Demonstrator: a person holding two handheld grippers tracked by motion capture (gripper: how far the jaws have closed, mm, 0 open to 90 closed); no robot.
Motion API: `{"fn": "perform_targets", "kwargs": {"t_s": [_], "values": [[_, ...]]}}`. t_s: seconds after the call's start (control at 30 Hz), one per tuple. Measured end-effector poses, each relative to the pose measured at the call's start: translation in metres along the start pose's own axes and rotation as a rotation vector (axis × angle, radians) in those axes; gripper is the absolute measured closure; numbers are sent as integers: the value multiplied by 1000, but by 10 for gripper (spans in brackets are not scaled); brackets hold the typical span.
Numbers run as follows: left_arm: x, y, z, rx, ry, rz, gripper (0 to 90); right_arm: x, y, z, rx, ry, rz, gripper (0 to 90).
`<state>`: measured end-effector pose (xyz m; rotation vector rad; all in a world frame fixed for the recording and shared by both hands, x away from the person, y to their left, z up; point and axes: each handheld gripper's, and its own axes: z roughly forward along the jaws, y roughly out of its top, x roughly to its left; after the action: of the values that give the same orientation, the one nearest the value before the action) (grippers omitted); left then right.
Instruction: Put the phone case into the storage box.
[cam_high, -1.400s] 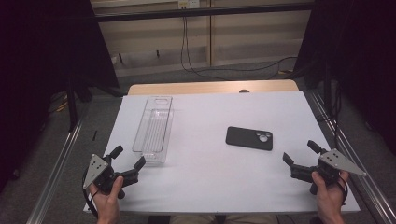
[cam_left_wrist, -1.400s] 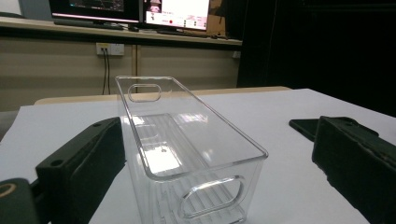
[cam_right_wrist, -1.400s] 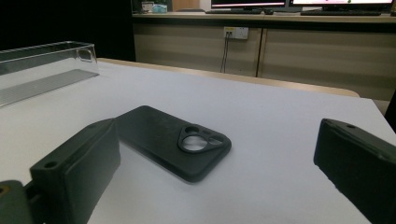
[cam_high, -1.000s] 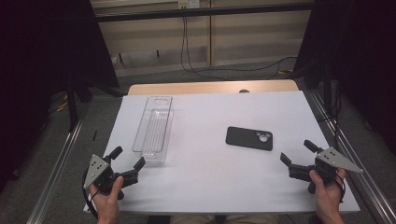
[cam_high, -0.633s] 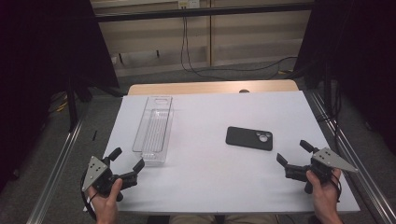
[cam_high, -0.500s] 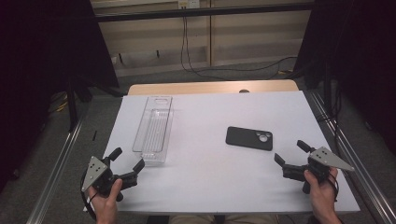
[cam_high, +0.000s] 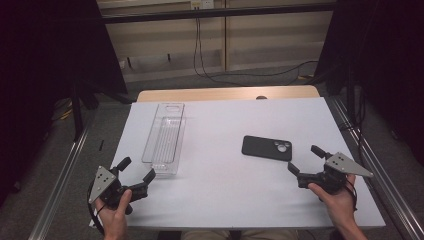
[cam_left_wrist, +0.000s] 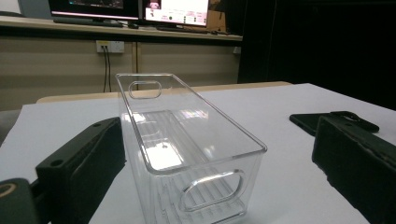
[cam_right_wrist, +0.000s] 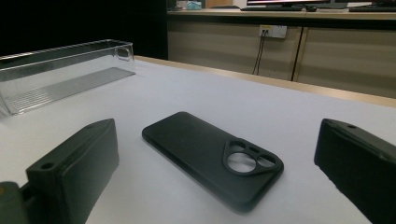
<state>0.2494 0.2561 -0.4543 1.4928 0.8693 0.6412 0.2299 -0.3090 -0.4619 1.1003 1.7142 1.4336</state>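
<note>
A black phone case (cam_high: 267, 148) lies flat on the white table (cam_high: 225, 195), camera cutout toward the right. My right gripper (cam_high: 304, 160) is open a short way to the case's right, jaws pointing at it. In the right gripper view the phone case (cam_right_wrist: 215, 156) lies just ahead between the two jaws. A long clear plastic bin (cam_high: 165, 137) stands left of centre. My left gripper (cam_high: 136, 168) is open at the table's front left, just short of the bin's near end. The left gripper view has the clear bin (cam_left_wrist: 182, 144) right in front of the spread jaws.
The table's wooden far edge (cam_high: 225, 93) borders a dark floor with cables. Metal rails (cam_high: 372, 165) run along both sides of the table. Bare white surface lies between the bin and the case and along the front.
My right gripper has moved left and slightly forward, closing in on the phone case. The left gripper has stayed almost still.
</note>
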Motion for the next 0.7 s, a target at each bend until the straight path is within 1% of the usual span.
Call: {"fn": "perform_targets", "kwargs": {"t_s": [0.03, 0.13, 0.17, 0.2, 0.27, 0.3, 0.33, 0.43, 0.5, 0.53, 0.57, 0.63, 0.67, 0.7], "values": [[0, 0, 0, 2, 1, 2, 28, 0, 1, 2, -1, -3, -11, 0], [0, 0, 0, 4, 2, 8, 27, 1, 4, 8, -2, -3, -12, 0], [-1, 0, 0, 8, 4, 8, 27, 1, 5, 10, -3, -11, -9, 0], [-1, 0, 0, 6, -5, 7, 28, 1, 5, 11, -2, -7, -11, 0], [-1, 0, 0, 9, -1, 14, 27, 1, 7, 15, -5, -11, -15, 0], [-1, 0, 1, 8, -4, 12, 27, 2, 8, 17, -6, -3, -4, 0], [-2, 0, 1, 6, -7, 7, 28, 2, 10, 19, -6, -6, 1, 0], [-1, 0, 1, 7, -11, 9, 28, 4, 13, 26, -7, -7, -11, 1], [-1, 0, 1, 7, 1, 5, 27, 5, 16, 31, -15, -7, -13, 0], [-1, 0, 1, 4, -6, 4, 27, 5, 18, 33, -13, -2, -14, 0], [-1, 0, 1, 5, 0, 2, 28, 6, 19, 36, -12, -1, -12, 0], [-1, 0, 1, 8, -4, 8, 27, 5, 21, 41, -10, 6, -38, 0], [-2, 0, 1, 11, -5, 8, 27, 6, 22, 44, -9, 11, -41, 0], [-2, 0, 1, 4, -9, 4, 28, 5, 22, 47, -8, 19, -44, 0]]}}
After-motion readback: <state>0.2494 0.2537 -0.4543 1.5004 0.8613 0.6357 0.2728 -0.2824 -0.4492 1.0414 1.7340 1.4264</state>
